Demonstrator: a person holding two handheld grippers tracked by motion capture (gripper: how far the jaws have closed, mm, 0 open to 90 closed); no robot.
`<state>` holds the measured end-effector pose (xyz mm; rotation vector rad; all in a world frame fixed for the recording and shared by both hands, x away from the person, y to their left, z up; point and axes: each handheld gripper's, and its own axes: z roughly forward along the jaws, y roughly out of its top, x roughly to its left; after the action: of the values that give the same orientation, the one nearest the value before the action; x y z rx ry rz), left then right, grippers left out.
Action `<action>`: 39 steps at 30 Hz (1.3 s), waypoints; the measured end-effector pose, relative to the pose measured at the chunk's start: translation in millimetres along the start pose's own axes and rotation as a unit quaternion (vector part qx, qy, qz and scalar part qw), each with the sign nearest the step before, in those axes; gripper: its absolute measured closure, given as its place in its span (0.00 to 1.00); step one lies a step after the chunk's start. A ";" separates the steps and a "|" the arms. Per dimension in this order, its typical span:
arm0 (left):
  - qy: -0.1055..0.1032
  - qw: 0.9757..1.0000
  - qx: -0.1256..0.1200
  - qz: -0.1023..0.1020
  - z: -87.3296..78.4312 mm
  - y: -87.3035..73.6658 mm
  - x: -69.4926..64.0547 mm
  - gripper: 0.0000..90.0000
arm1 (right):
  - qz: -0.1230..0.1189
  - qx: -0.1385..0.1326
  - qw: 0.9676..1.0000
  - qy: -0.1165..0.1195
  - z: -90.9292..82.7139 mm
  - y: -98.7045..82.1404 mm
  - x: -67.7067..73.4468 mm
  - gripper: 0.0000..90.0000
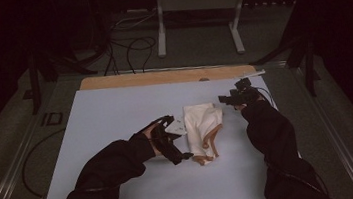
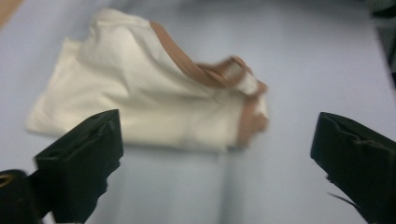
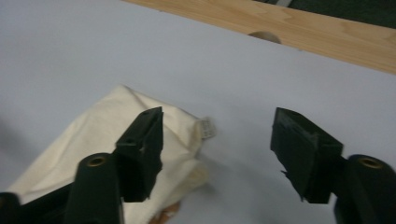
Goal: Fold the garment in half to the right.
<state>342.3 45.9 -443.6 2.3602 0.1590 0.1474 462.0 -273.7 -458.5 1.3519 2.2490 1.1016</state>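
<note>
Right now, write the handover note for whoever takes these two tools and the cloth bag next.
Left tool: open, nothing in it, beside the bag's left edge.
Right tool: open, nothing in it, at the bag's far right corner.
Cloth bag: cream, folded into a narrow bundle, lying near the middle of the pale board; its brown handles trail out at the near end.
Done: the bag looks folded and is let go.
Left: probably tidying the loose handles or a last fold; I can't tell which.
</note>
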 end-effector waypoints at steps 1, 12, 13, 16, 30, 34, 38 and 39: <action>0.003 1.000 -0.003 -0.010 -6.3 -9.9 -2.4 0.02 | -0.003 0.010 1.000 0.014 4.8 -0.2 4.0 0.50; 0.031 0.997 -0.002 -0.075 -29.2 -68.2 -10.1 0.02 | -0.011 0.069 0.997 0.019 34.1 -21.2 10.6 0.59; 0.033 0.995 -0.010 -0.093 -31.2 -78.6 -12.7 0.02 | -0.004 0.079 0.997 0.014 37.9 -27.0 7.8 0.58; 0.038 0.994 -0.009 -0.099 -32.2 -87.2 -15.4 0.02 | -0.001 0.091 0.996 0.007 43.0 -34.5 5.7 0.57; 0.104 0.983 -0.059 -0.138 -43.4 -121.8 -22.9 0.02 | -0.057 0.081 0.995 -0.014 42.8 -38.1 18.1 0.95; 0.118 0.980 -0.072 -0.146 -46.1 -124.7 -22.3 0.01 | -0.073 0.074 0.994 -0.022 37.2 -31.7 23.2 0.96; 0.116 0.980 -0.067 -0.145 -42.1 -126.5 -22.8 0.01 | -0.082 0.050 0.995 -0.029 27.7 -20.4 25.7 0.96; 0.112 0.980 -0.069 -0.146 -40.7 -126.7 -23.1 0.01 | -0.083 0.044 0.995 -0.030 25.4 -17.2 25.9 0.96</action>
<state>304.3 160.1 -505.0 2.1500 0.5834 0.2726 452.9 -244.7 -484.7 1.1868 2.3431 0.9044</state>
